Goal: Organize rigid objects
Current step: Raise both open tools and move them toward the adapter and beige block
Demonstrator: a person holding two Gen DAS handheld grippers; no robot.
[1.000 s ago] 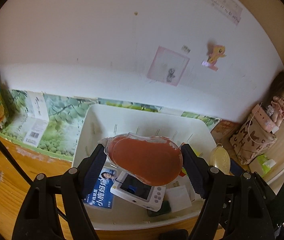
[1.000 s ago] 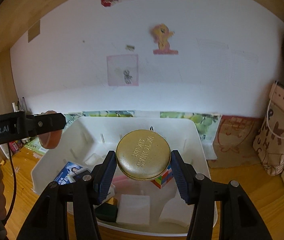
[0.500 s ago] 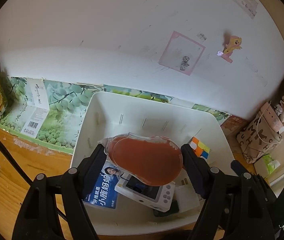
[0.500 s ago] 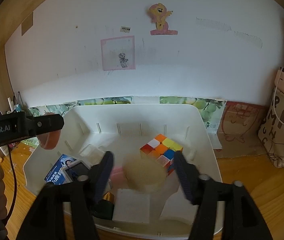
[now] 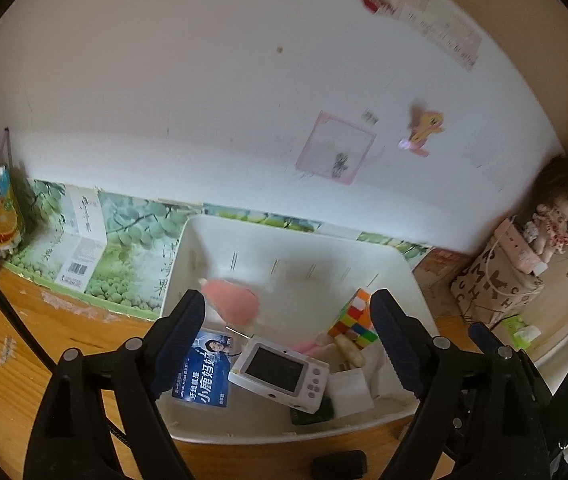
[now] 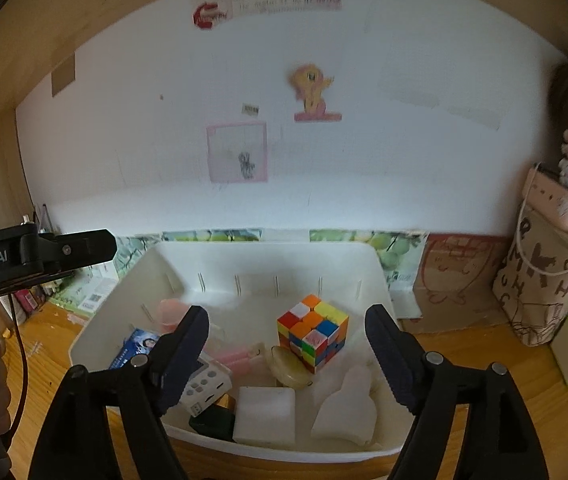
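Item: white plastic bin (image 6: 380, 276) on wooden worktop (image 5: 24, 344). We're hovering both tongs above it. Left tongs (image 5: 288, 340) opening wide, nothing gripped; blurred pink oval pouch (image 5: 232, 304) dropping in btwn them. Right tongs (image 6: 286, 356) opening too, empty; round gold tin (image 6: 290, 368) lying inside, touching multicolour puzzle cube (image 6: 312, 330). Risk, we're judging: pouch bouncing off white handheld device w/ screen (image 5: 280, 372); bin's crowded, so sth may tip out.
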